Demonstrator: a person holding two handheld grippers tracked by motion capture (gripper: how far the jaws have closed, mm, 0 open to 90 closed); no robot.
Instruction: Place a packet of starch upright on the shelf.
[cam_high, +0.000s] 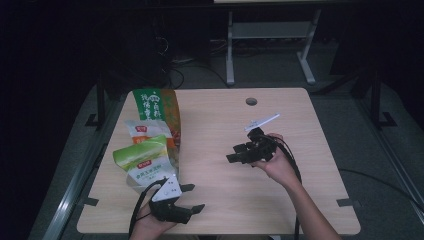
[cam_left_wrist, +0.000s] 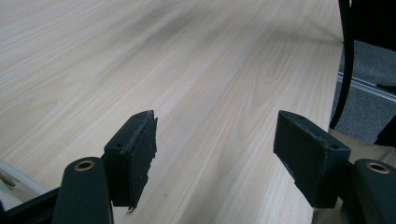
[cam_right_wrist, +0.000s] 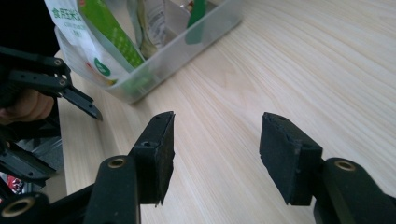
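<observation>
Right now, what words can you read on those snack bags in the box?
Tall green bag: big white Chinese characters, too blurred to read.
White bag: small red logo, unreadable.
Light green bag: top line looks like "食用玉米淀粉", not sure; the rest is too small.
Clear box: no words.

A clear plastic bin (cam_high: 172, 172) sits at the left side of the tabletop (cam_high: 280, 200), a long narrow container with low transparent walls, running from the near left area toward the far edge. Several snack bags stand upright in it, packed one behind another. Nearest is a light green bag (cam_high: 142, 162) with white lower half and green print, leaning slightly. Behind it stands a white bag (cam_high: 142, 130) with a red label, and at the far end a taller green and orange bag (cam_high: 155, 106) with white characters. In the right gripper view the bin (cam_right_wrist: 187, 46) lies at the upper left with the green-and-white bag (cam_right_wrist: 100, 35) rising above its rim.
</observation>
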